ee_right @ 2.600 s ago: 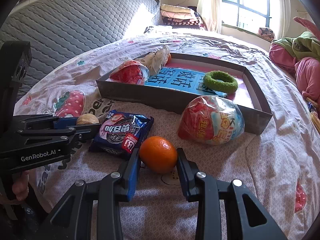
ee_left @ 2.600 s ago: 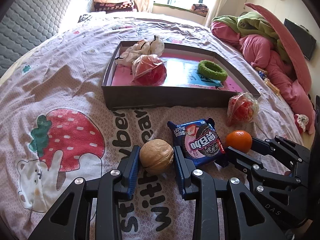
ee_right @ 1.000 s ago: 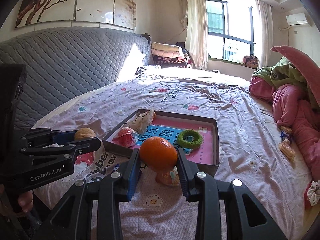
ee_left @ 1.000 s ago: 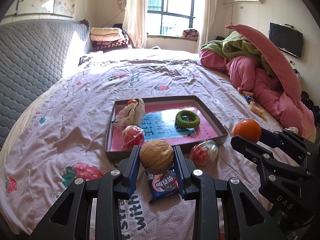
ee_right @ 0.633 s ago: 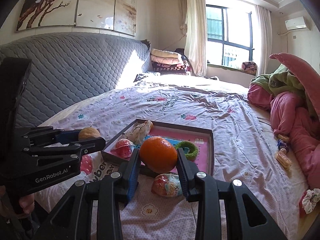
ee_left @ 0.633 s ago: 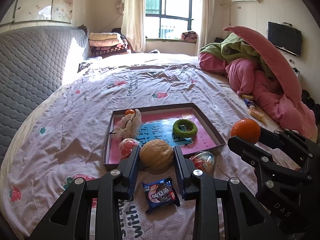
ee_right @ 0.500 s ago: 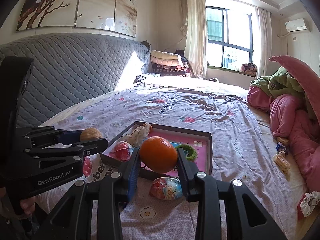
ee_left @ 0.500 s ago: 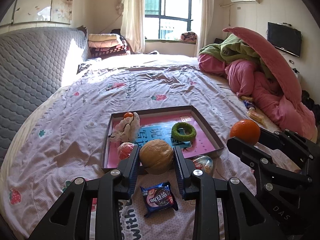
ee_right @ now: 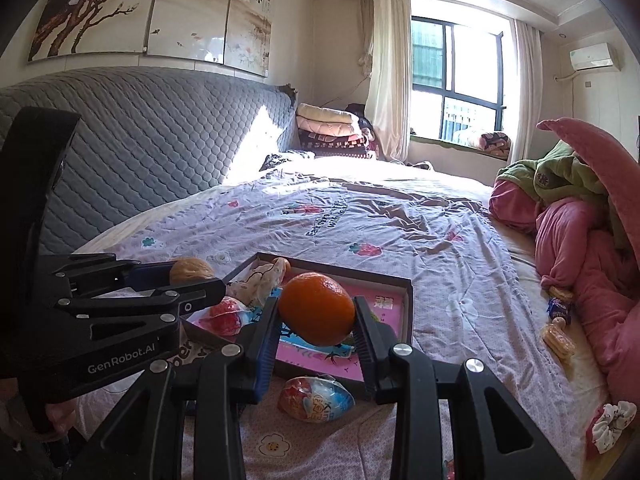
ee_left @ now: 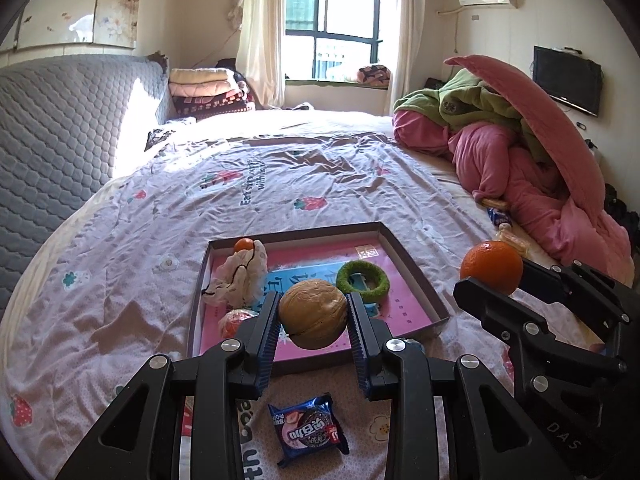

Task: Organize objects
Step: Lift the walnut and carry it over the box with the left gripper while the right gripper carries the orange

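1. Left wrist view: the left gripper [ee_left: 313,314] has its jaws pinching a walnut [ee_left: 313,314], held in the air above the near edge of the tray [ee_left: 416,276].
2. Right wrist view: the right gripper [ee_right: 316,314] has its jaws clamped on an orange [ee_right: 316,314], raised over the tray's near side.
3. Inside the tray lie a green ring [ee_left: 363,281], a white cloth pouch [ee_left: 240,276], a small orange ball [ee_left: 244,245] and a red wrapped sweet [ee_left: 234,320].
4. On the bed [ee_left: 120,280], in front of the tray, lie a blue cookie packet [ee_left: 307,432] and a foil-wrapped egg [ee_right: 316,398].
5. Pink and green bedding [ee_left: 532,152] is piled at the bed's right side.
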Demonstrator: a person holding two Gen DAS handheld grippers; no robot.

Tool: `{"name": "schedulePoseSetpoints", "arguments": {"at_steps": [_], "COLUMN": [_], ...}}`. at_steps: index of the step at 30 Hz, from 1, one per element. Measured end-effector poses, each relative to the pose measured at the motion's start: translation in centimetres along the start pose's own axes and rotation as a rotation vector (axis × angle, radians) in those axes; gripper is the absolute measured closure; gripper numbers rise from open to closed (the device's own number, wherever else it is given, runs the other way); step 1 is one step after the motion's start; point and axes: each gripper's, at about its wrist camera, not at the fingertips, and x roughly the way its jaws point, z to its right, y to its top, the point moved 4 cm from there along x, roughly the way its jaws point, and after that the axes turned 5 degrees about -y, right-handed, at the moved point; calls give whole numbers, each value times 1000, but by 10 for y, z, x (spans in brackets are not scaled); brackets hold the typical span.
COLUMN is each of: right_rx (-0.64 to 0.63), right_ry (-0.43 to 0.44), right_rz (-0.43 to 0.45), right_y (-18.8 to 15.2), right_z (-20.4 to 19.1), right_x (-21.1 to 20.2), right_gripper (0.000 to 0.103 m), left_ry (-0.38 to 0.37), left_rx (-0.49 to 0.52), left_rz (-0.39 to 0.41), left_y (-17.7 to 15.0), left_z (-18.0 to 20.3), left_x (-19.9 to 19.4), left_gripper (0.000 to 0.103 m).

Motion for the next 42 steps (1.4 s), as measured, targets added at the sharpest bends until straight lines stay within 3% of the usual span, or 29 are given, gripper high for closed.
{"name": "schedulePoseSetpoints", "arguments": {"at_steps": [30,42], "right_rx": [27,43], "right_ry": [-15,-32], "right_rz": [-51,-108], "right_y": [23,7], "right_z": [33,47], "right_x": [72,95], "right_gripper": [67,67], "left_ry": [-7,-8], "left_rx": [-19,-31], "left_rz": [-58,-109], "left_y": [30,23], "left_z": [-14,-17], "left_x": [78,108], "left_gripper": [70,70]}}
